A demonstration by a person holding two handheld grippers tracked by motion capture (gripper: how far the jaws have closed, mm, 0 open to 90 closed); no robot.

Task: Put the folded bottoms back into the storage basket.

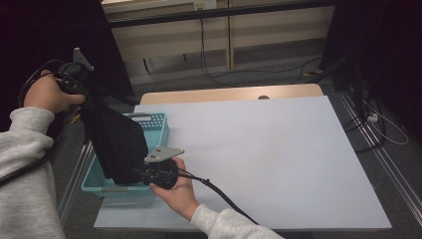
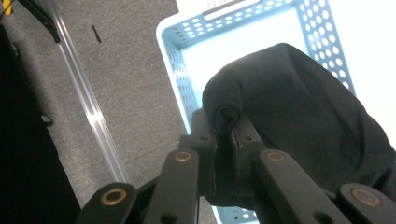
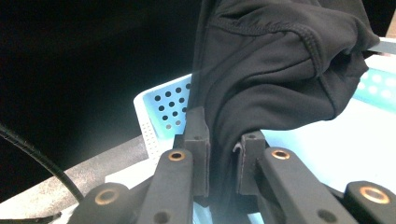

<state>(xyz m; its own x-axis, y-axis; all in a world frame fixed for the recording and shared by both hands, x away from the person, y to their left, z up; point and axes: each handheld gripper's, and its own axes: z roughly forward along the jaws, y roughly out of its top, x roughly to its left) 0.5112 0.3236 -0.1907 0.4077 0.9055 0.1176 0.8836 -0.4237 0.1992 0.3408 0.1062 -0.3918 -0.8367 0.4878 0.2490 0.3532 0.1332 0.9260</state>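
A black garment (image 1: 115, 142) hangs stretched between my two grippers over a light blue perforated basket (image 1: 158, 124) at the table's left edge. My left gripper (image 1: 82, 89) is raised off the table's left side, shut on the garment's upper end. My right gripper (image 1: 142, 174) is low by the basket's near right corner, shut on the lower end. In the left gripper view, both jaws pinch a fold of the black garment (image 2: 299, 116) above the basket (image 2: 177, 84). Dark fabric of the garment (image 3: 271, 70) is likewise clamped in the right gripper view, with the basket (image 3: 163, 105) behind.
A white sheet (image 1: 259, 159) covers the wooden table (image 1: 229, 93). Grey floor with a metal rail (image 2: 88, 102) lies left of the basket. Cables (image 1: 383, 124) trail on the floor at the right, and a cable (image 1: 224, 196) runs from the right gripper across the sheet.
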